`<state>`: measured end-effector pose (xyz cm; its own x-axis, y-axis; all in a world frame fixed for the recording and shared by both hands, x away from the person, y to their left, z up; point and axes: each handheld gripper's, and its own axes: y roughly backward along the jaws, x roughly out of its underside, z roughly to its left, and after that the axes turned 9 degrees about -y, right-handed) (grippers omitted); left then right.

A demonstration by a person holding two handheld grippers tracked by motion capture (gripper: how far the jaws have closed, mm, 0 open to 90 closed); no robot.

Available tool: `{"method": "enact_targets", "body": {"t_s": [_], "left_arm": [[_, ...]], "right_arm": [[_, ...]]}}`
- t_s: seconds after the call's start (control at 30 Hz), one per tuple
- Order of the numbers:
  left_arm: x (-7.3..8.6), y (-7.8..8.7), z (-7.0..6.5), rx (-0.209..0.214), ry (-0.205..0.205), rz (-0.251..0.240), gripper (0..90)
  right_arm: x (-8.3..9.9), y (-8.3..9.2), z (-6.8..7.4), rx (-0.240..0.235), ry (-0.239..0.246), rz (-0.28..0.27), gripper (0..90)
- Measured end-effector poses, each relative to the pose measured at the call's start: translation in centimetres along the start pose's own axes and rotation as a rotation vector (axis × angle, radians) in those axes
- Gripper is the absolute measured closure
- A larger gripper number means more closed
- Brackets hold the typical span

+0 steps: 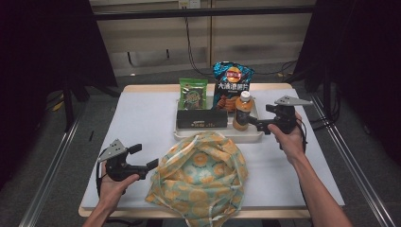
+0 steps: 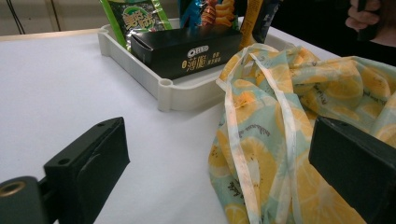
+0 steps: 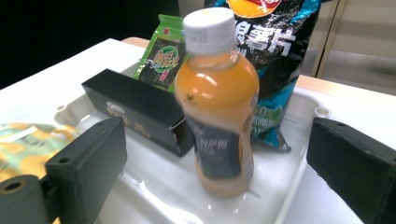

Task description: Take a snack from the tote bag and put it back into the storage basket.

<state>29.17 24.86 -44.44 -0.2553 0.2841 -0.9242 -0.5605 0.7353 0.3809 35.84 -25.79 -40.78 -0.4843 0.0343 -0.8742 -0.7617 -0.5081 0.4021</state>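
White tabletop, dark surroundings, cream tray at upper centre of the high view. Your right gripper sits at centre right with jaws spread wide, pointed at the orange juice bottle, which stands upright in the tray's right end; pads not touching it. Black biscuit box just beside the bottle, blue chip bag and green snack pouch behind.

Your left gripper, lower left, also stands apart, just beside the yellow-patterned cloth bag, holding nothing.

Risks, as I judge them:
- Bottle is tall and narrow; a jaw clipping its side could topple it into the box.
- Gripping high near the white cap may let it swing or slip.
- Bag mouth lies slack; with no hold on it, the bottle could catch on its drawstring.
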Motion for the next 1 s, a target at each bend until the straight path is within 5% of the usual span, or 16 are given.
{"method": "enact_targets", "body": {"t_s": [0.13, 0.6, 1.0], "left_arm": [[0.1, 0.0, -0.1, 0.002, 0.002, 0.006, 4.2], [0.0, 0.1, -1.1, -0.016, -0.005, 0.037, 4.4], [-0.2, 0.8, -1.8, -0.042, -0.007, 0.027, 5.9]], "right_arm": [[0.5, 1.4, 0.7, -0.006, 0.024, 0.007, 6.3], [3.6, 6.5, 2.1, -0.004, -0.024, -0.012, 6.9], [6.6, 8.5, 3.1, 0.034, -0.045, -0.006, 6.2]]}}
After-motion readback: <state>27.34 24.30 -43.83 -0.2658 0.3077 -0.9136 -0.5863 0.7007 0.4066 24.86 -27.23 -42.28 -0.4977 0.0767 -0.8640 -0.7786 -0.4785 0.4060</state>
